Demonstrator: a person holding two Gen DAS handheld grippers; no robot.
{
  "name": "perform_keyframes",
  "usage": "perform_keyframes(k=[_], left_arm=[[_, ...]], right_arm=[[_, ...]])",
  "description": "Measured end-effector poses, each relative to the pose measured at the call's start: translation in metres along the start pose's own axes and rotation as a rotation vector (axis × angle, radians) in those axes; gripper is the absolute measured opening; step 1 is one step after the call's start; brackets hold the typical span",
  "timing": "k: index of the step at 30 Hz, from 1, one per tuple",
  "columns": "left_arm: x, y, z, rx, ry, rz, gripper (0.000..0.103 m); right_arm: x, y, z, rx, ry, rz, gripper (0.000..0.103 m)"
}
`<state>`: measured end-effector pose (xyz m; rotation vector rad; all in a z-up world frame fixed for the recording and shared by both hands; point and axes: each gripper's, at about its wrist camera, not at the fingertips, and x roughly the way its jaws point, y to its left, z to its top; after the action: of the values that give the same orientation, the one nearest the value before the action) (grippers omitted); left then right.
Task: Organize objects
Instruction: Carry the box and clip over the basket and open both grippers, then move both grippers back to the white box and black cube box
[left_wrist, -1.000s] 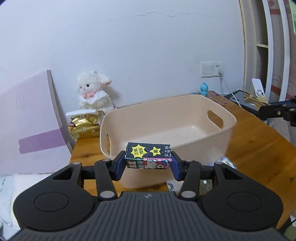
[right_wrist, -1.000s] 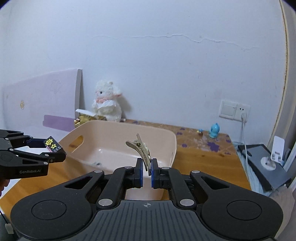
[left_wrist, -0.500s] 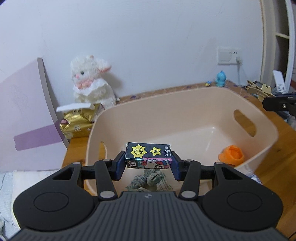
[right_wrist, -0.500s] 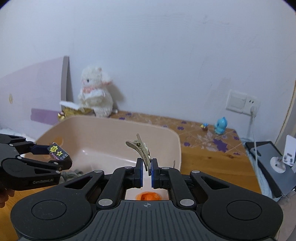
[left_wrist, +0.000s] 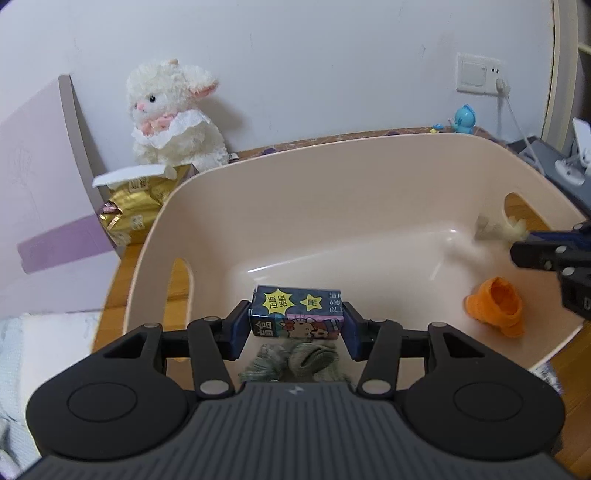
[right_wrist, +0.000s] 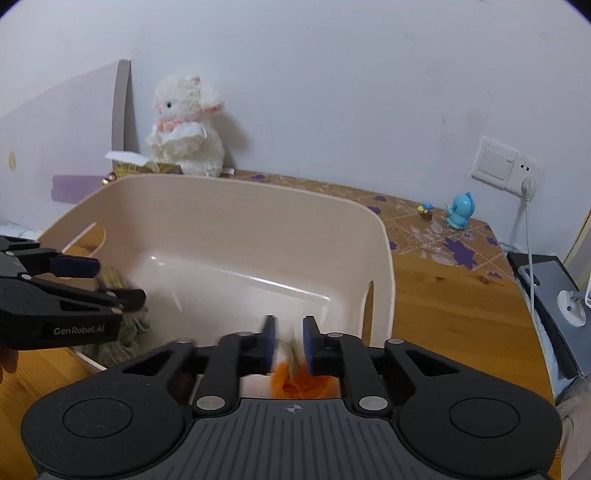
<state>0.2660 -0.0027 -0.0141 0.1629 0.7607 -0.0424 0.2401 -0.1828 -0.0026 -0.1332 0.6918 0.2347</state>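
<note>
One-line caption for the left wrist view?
Left gripper holds a small cartoon box over the beige bin, above a green cloth.

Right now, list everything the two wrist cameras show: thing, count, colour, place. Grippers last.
Bin: one, beige, on the table.
Small box: one, dark blue with cartoon print, held over the bin.
Hair clip: one, pale gold, blurred, dropping into the bin's right end.
Orange piece: one, on the bin floor, right side.
Checked cloth: one, grey-green, bin floor under the box.
Plush lamb: one, white, against the wall.
Gold packet: one, left of the bin.
Blue figurine: one, by the wall.
Wall socket: one, white.
Table: one, wooden.
Left gripper: black, shut on the box.
Right gripper: black, open.
</note>
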Motion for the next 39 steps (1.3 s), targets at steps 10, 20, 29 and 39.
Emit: perform_keyframes(k=[10, 20, 29, 39], left_arm=[[-0.040, 0.004, 0.003, -0.034, -0.084, 0.005, 0.085], [-0.100, 0.005, -0.012, -0.037, -0.144, 0.018, 0.094], [-0.151, 0.008, -0.037, -0.055, -0.172, -0.004, 0.095], [-0.171, -0.001, -0.080, -0.032, -0.150, -0.004, 0.095]], right_arm=[[-0.064, 0.002, 0.004, 0.021, -0.125, -0.009, 0.077], [-0.128, 0.009, -0.004, 0.026, -0.191, -0.011, 0.081], [-0.176, 0.021, -0.029, 0.005, -0.229, -0.015, 0.092], [-0.181, 0.019, -0.068, -0.007, -0.159, -0.032, 0.096]])
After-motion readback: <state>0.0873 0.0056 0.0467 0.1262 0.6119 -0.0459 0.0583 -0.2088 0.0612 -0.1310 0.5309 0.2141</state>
